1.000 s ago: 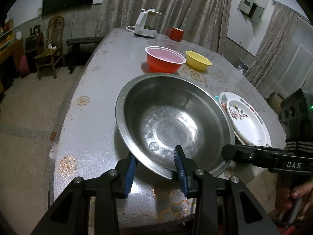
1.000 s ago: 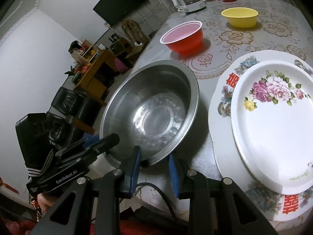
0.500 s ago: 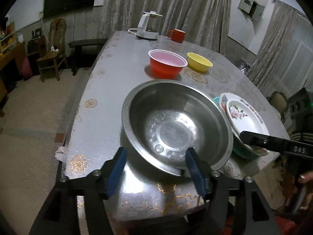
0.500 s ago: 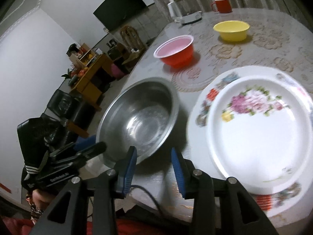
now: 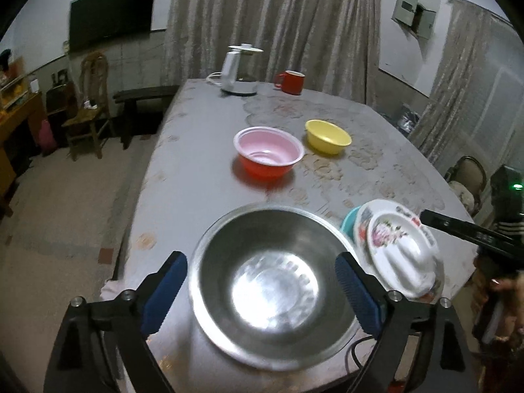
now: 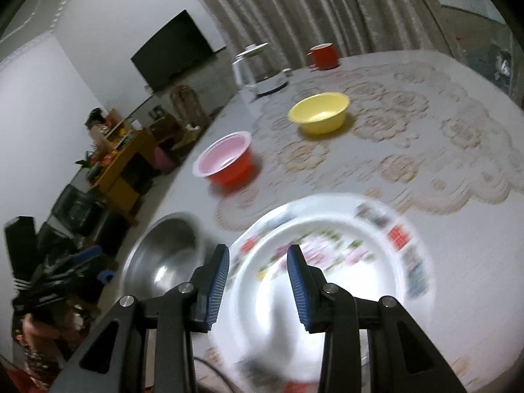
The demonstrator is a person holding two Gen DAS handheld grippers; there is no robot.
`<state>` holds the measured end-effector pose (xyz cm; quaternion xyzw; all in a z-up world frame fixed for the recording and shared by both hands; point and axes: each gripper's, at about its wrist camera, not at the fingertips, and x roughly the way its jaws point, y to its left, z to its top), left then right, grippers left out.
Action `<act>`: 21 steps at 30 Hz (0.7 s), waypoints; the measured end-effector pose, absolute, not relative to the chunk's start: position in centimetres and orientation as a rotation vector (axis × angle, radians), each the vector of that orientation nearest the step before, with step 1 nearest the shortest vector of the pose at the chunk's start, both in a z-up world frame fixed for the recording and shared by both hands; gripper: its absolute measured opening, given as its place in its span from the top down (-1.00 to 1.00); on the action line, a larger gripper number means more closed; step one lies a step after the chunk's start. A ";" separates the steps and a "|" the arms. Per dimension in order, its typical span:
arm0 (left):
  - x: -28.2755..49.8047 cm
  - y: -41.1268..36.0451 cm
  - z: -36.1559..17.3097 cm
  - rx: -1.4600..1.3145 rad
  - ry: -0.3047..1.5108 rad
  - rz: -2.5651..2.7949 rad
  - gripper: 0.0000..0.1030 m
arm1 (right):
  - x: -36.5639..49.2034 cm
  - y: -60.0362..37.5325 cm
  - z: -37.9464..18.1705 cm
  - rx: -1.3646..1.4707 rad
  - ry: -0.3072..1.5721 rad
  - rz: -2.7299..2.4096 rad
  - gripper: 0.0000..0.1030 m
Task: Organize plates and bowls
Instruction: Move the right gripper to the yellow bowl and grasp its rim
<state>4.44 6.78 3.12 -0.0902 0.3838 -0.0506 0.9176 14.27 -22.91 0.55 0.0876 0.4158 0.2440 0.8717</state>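
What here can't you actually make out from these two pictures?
- Flowered plate: pattern smeared by motion blur, right wrist view.
- Teal dish under the plates: only a sliver shows, left wrist view.
- Steel bowl: the near side is hidden behind the right gripper.

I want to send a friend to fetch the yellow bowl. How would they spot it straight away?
Start at the big table with the lace-patterned cover. Past the steel basin at the near edge stand two small bowls side by side. The yellow bowl is the plain one, yellow inside and out; the red bowl beside it has a pink inside.
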 end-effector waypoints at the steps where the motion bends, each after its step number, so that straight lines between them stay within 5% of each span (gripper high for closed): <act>1: 5.3 6.3 3.4 -0.184 0.790 -0.118 -0.85 | 15.0 -23.5 0.7 0.173 0.869 0.482 0.29; 21: 19.4 -1.2 5.3 -0.162 0.837 -0.139 -0.87 | 33.7 -27.9 0.9 0.171 0.900 0.269 0.17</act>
